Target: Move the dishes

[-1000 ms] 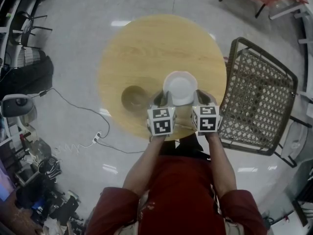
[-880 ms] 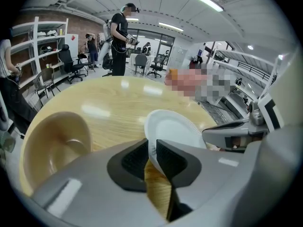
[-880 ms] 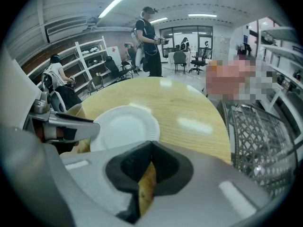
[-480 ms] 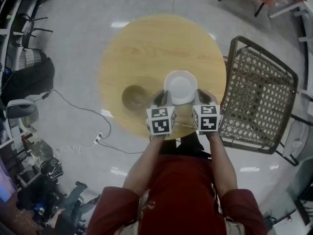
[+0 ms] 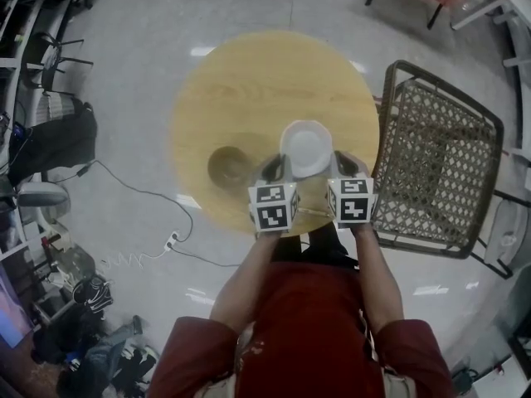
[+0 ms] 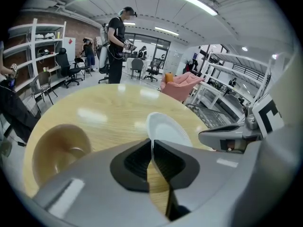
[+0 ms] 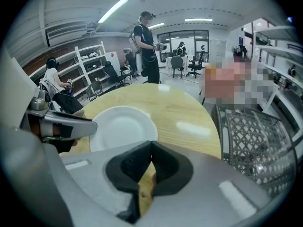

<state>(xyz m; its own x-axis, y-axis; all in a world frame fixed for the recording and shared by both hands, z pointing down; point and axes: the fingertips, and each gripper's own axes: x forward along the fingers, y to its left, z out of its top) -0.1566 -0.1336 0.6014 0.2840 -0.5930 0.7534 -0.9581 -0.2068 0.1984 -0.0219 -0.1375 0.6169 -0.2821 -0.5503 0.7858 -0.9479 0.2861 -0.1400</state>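
Nearest to the person, the left gripper (image 6: 151,143) is seen pinched on the thin left rim of the white plate (image 5: 305,148); its jaws have just been closing, and the rim is held between them. The right gripper (image 7: 150,145) is pressed together as well, and the right rim of the same plate seems to be caught in it, although only a very thin edge is shown there. The plate is found on the near part of the round wooden table (image 5: 249,89), between the two grippers, and whether it is already lifted from the wood cannot be told. It is judged to be a light plate, perhaps of paper, with a fluted rim, so it may bend or slip out if it is held at one point only; a hold at two opposite sides of the rim, kept level, is judged the safest. Just to the left of it a brown bowl (image 5: 228,166) is standing upright, apart from the plate. Further to the right, beside the table, a woven chair (image 5: 436,160) is placed. No brand or readable writing is found; only black and white square markers are seen on each marker cube (image 5: 274,206).
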